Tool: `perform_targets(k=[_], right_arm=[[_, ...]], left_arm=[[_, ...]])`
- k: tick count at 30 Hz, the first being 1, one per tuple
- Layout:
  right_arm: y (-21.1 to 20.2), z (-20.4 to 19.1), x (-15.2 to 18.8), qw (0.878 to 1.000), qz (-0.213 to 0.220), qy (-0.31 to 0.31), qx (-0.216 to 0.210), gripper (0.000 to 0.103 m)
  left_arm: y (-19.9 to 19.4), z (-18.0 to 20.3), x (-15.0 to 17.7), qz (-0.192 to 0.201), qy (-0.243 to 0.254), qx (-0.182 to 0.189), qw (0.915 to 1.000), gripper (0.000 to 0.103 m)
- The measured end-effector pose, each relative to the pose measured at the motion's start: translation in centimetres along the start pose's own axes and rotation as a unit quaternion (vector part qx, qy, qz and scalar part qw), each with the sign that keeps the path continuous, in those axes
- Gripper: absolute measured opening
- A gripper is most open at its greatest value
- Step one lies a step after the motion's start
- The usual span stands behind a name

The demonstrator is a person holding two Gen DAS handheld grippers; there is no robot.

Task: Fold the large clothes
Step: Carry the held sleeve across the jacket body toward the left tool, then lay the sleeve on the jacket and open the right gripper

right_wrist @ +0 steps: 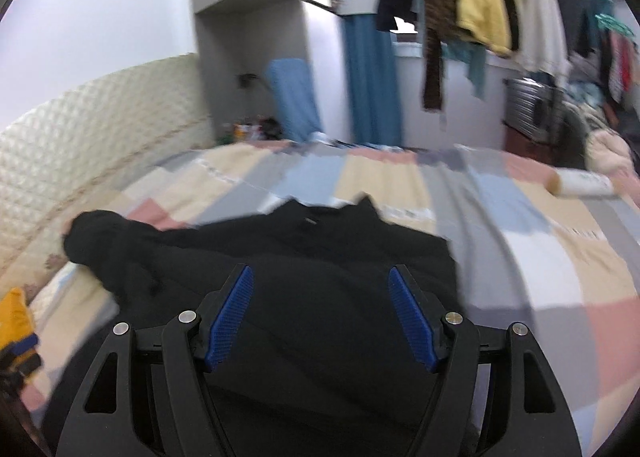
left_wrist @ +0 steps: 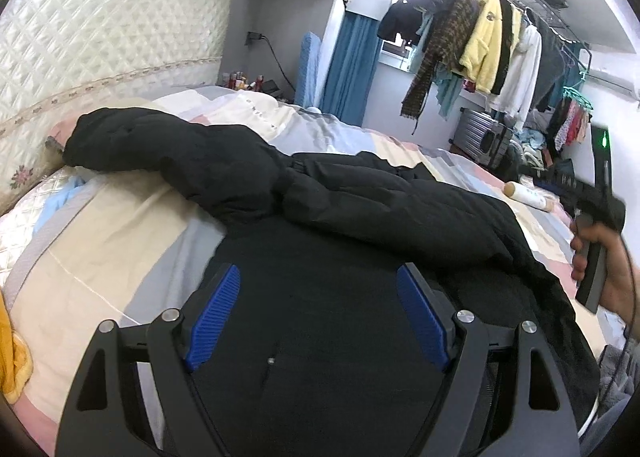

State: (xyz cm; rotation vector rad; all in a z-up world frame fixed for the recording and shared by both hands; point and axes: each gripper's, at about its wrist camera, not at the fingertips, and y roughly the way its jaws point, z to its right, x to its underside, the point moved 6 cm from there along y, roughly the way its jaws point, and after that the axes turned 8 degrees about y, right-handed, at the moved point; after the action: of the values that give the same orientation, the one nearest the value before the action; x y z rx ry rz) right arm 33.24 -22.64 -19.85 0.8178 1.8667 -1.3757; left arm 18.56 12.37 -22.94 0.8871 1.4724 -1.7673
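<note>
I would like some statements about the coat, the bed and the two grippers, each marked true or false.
1. The black coat lies on the bed. True.
2. The left gripper is shut on the coat. False: its jaws stand open, with nothing pressed between the pads.
3. The right gripper is open. True.
4. A sleeve reaches toward the quilted headboard. True.
5. The bottle stands upright on the coat. False: it lies on its side on the bed cover, apart from the coat.
</note>
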Motion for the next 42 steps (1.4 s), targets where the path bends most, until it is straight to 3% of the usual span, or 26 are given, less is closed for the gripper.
perform_targets(k=[5,10,14,20,23,26,30,32,35,42], right_arm=[[0.0,5.8,3.6,0.999,-0.024,0.031,0.025,0.067],[0.6,9.2,7.0,0.997,-0.055,0.049,0.035,0.066],[1.6,10.1,9.1,0.995,-0.083,0.046,0.042,0.066],[3.1,9.0,9.9,0.994,-0.085,0.007,0.065,0.066],[3.6,9.0,9.6,0.995,-0.07,0.028,0.059,0.066],[3.8,8.4,8.9,0.996,-0.053,0.026,0.061,0.053],[3.6,7.5,8.0,0.997,-0.028,0.002,0.07,0.028],[3.4,7.5,7.4,0.997,-0.014,0.005,0.069,0.022],[2.9,8.3,6.5,0.997,0.003,0.029,0.075,0.02],[3.8,11.3,6.3,0.994,-0.005,0.059,0.097,0.019]], left_arm=[[0.2,1.9,0.3,-0.009,0.01,-0.002,0.9999,0.081],[0.5,3.6,0.3,-0.011,0.034,-0.008,0.9993,0.081],[0.9,4.2,0.6,-0.017,0.027,-0.005,0.9995,0.081],[1.5,5.3,0.6,-0.019,0.048,-0.02,0.9985,0.081],[1.6,5.6,0.9,-0.023,0.047,-0.018,0.9985,0.081],[1.6,5.5,0.9,-0.023,0.043,-0.022,0.9986,0.081],[1.6,5.4,1.0,-0.024,0.035,-0.019,0.9989,0.081],[1.7,5.4,1.1,-0.025,0.031,-0.02,0.999,0.081],[1.5,5.3,1.1,-0.023,0.029,-0.021,0.9991,0.081],[1.5,5.0,1.5,-0.029,0.021,-0.017,0.9992,0.081]])
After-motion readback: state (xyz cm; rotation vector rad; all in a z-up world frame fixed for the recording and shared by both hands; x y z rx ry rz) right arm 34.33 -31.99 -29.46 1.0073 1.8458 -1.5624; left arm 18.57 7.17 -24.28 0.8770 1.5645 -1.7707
